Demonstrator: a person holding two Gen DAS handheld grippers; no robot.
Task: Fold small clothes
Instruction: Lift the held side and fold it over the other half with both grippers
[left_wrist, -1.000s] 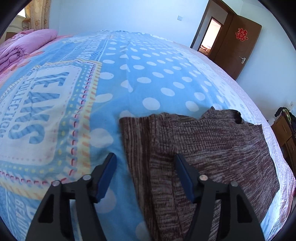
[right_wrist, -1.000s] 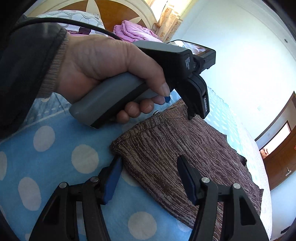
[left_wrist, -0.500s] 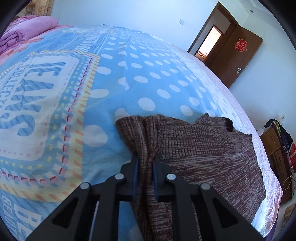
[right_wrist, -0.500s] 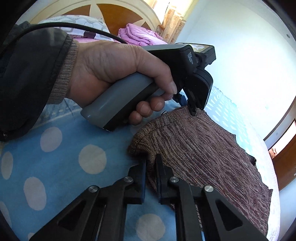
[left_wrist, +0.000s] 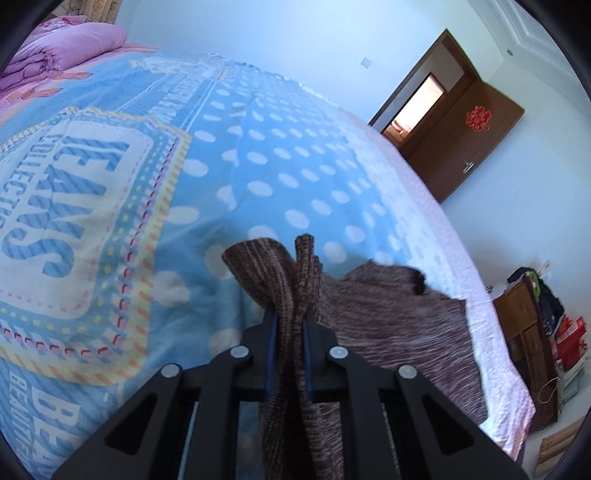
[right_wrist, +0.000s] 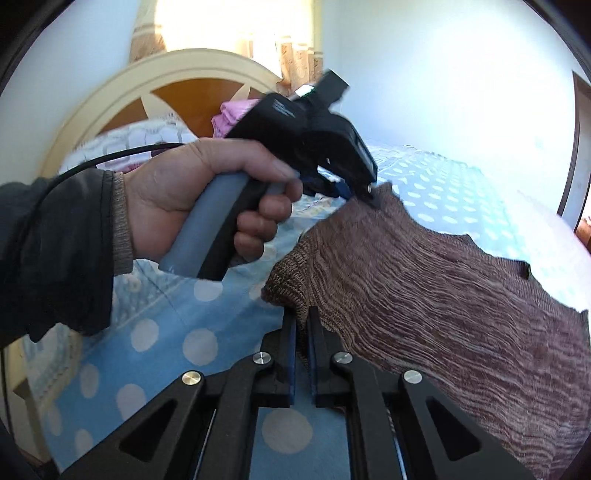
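Observation:
A brown marled knit sweater lies on the blue polka-dot bedspread. My left gripper is shut on one corner of its near edge, and the fabric bunches up between the pads and hangs below them. In the right wrist view my right gripper is shut on the other near corner of the sweater. Both corners are raised off the bed and the cloth stretches taut between them. The left gripper shows there too, held by a hand, pinching the far corner.
A folded pink quilt sits at the head of the bed near the wooden headboard. A brown door stands open past the bed's far side. A cluttered wooden cabinet stands beside the bed's right edge.
Both grippers went from open around the sweater's near edge to shut on it. They have since lifted the two corners off the bed, and the right one has rolled and swung sideways.

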